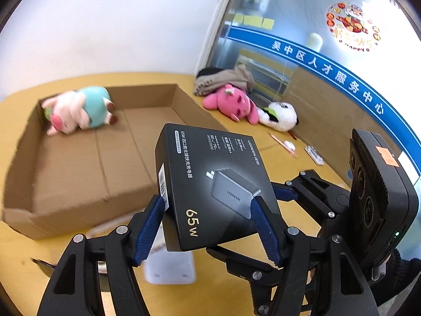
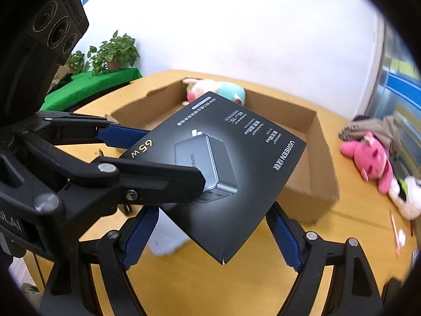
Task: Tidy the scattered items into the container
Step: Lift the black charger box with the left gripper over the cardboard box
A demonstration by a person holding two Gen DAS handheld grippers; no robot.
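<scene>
Black retail cardboard is what you carry: the black charger box [image 1: 210, 163] hangs tilted in the air, near the front wall of the shallow brown cardboard tray [image 1: 194, 105] and not yet over it. In the left view, your left tongs [image 1: 208, 202] pinch it across its thickness, low at the corner marked 65 W, so most of the box juts past the pads. I'd judge the slick sleeve could pivot or slip if you swing fast. The tray wall is low, and a dipped far corner could catch it. Inside there is wide bare floor; only the pink-and-teal plush pig [image 1: 79, 110] lies at the far end. A white plastic case [image 1: 171, 268] sits on the yellow surface [image 1: 302, 163] right beneath, so a drop would likely hit it. In the right view, your right tongs [image 2: 211, 210] stand spread, pads flanking the box's lowest corner; whether they touch it I cannot tell. Closing them or lifting could knock the box askew. Room is tight between the two tools, open toward the tray.
</scene>
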